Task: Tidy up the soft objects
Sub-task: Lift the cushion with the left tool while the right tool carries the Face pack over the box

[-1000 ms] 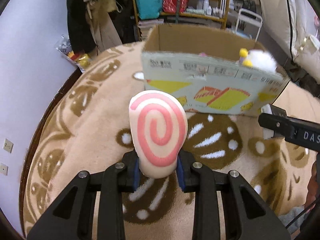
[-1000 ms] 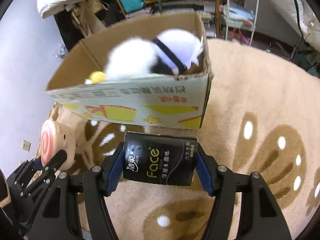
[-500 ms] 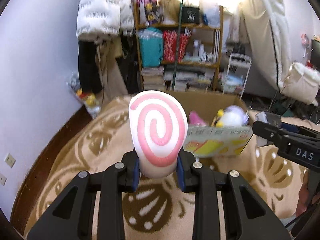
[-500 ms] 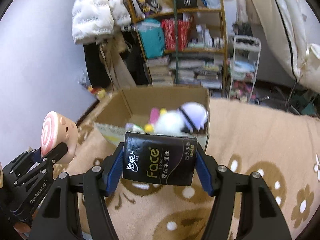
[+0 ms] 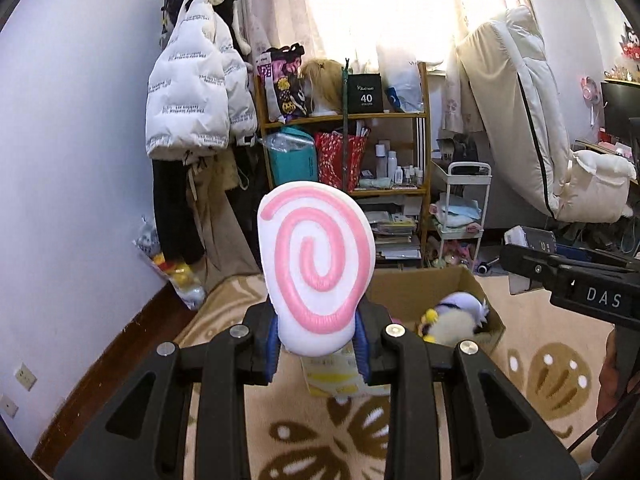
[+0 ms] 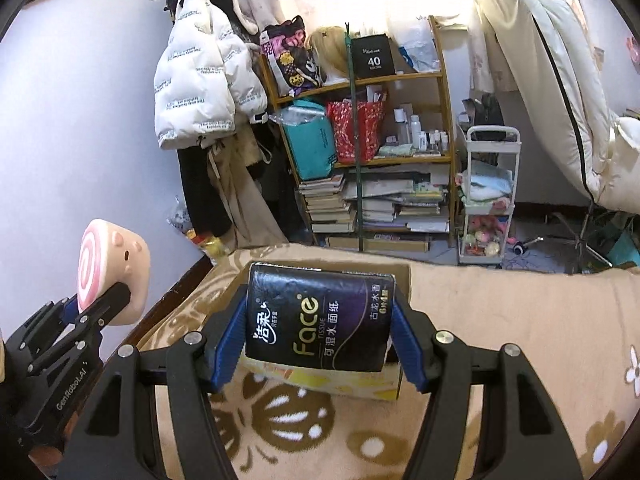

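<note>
Both grippers loaded: left gripper (image 5: pixel 318 354) pinched tight on pink-swirl plush (image 5: pixel 316 268), frame centre; right gripper (image 6: pixel 316 346) clamped half-wide on black tissue pack (image 6: pixel 320 320). Cardboard box (image 5: pixel 436 292) w/ white plush toy (image 5: pixel 456 320) lower right of centre, rim below both loads, bare rug (image 6: pixel 520 312) at right

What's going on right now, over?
Left gripper clamps swirl plush. Right gripper clamps tissue pack. Cardboard box ahead, path clear.
</note>
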A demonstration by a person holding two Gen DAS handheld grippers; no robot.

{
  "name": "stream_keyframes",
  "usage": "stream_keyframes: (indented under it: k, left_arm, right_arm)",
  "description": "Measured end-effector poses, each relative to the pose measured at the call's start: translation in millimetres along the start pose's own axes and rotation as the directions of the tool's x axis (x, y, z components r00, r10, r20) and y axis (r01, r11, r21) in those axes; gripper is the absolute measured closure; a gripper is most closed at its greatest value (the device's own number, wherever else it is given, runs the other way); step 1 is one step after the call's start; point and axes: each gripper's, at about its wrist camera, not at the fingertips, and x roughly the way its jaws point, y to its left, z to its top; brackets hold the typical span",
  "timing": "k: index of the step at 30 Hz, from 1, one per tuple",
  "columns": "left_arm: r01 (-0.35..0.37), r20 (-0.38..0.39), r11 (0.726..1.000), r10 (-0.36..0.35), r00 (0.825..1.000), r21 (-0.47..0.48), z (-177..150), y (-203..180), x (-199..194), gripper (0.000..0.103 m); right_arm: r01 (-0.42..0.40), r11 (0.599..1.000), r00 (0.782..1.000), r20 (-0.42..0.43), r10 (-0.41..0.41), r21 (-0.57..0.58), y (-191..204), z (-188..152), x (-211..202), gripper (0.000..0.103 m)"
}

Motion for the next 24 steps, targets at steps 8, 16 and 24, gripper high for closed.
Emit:
stream_keyframes:
  k: [8, 16, 24]
  left_arm:
    - [0.006, 0.014, 0.999, -0.007, 1.0, 0.045, 14.7, -7.3, 28.4, 0.074]
    - [0.054, -0.007, 0.998, -0.053, 0.999, 0.045, 9.5, -15.1, 56.9, 0.073]
    - [0.06, -0.066, 0.996, -0.055, 0.996, 0.064, -7.1, -26.8, 90.4, 0.072]
  right_arm:
    - [-0.025, 0.999, 1.0, 0.018, 0.025, -0.037, -4.0, 14.2, 25.2, 0.034]
    - [-0.023, 0.998, 1.0, 0.015, 0.024, -0.054, -12.8, 24.9, 47.5, 0.034]
    - [-0.049, 0.999, 0.998, -0.034, 0.049, 0.002, -24.7, 10.9, 72.8, 0.033]
